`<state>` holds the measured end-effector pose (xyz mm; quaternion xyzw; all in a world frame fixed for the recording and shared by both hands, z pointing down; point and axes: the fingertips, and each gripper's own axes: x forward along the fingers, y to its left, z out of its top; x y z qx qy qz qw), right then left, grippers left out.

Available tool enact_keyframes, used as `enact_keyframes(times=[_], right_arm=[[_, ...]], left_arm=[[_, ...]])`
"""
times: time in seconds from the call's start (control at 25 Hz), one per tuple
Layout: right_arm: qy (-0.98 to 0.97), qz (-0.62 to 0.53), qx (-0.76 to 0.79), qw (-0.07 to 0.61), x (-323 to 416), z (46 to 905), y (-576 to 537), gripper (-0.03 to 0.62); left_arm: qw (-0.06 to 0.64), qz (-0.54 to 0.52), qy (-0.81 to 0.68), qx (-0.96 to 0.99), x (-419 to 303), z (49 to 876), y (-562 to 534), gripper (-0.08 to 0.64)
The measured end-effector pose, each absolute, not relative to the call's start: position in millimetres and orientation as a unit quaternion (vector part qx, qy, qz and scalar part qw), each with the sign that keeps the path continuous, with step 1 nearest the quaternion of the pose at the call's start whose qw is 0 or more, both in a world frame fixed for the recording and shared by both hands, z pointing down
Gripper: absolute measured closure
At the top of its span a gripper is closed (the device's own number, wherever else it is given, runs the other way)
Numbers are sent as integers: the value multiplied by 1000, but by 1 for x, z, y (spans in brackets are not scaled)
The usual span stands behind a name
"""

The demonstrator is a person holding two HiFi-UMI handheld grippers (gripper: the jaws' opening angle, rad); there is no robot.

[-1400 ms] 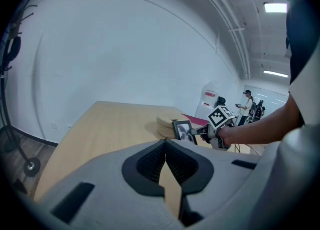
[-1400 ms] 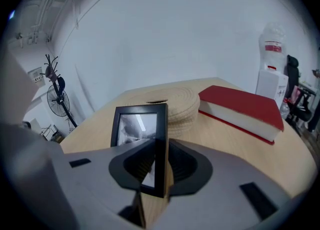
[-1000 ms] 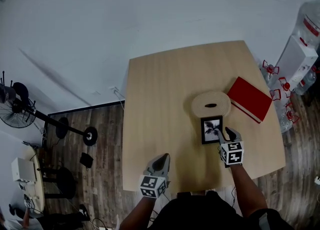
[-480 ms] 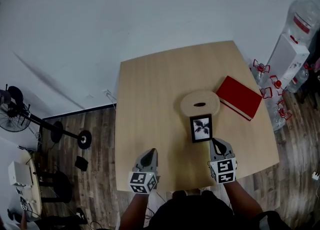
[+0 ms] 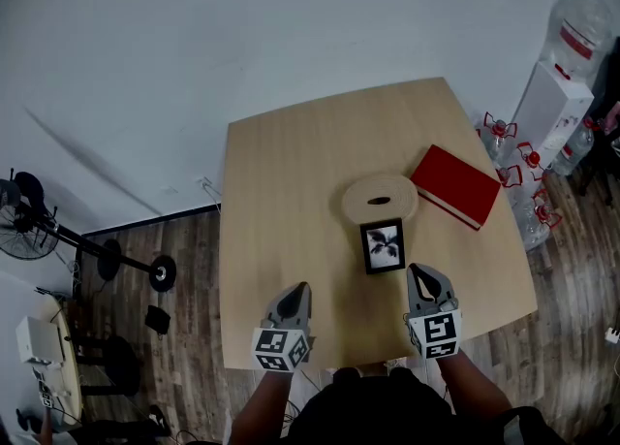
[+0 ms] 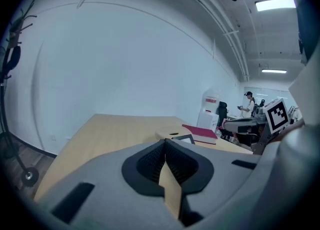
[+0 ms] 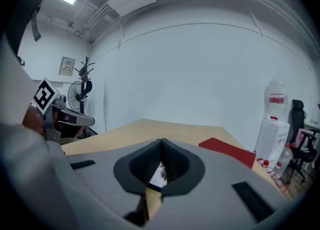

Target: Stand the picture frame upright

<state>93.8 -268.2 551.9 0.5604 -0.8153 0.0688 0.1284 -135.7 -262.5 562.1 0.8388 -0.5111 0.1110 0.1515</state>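
The black picture frame (image 5: pixel 383 245) with a black-and-white leaf print sits on the light wooden table (image 5: pixel 291 172), just in front of a round wooden disc (image 5: pixel 380 198). Its face is turned toward me and it seems to stand tilted back. In the right gripper view a sliver of the picture frame (image 7: pixel 159 175) shows past the jaws. My right gripper (image 5: pixel 423 278) hovers near the table's front edge, shut and empty, a short way from the frame. My left gripper (image 5: pixel 294 300) is shut and empty at the front left. The frame's top edge (image 6: pixel 184 138) peeks over the left gripper (image 6: pixel 165 144).
A red book (image 5: pixel 455 186) lies to the right of the disc. A water dispenser (image 5: pixel 552 109) and bottles stand off the table's right side. A floor fan (image 5: pixel 29 215) stands on the wooden floor at left.
My right gripper has let go of the frame's right edge, drawn back toward the front edge and closed. The frame stays in place by the disc. The left gripper has hardly moved.
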Motion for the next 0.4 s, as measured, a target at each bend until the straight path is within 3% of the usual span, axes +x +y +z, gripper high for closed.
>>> enact_keyframes(times=[0.4], right_arm=[[-821, 57, 556, 115, 90, 540, -261, 583]], left_arm=[[149, 116, -507, 841, -129, 562, -254, 555]])
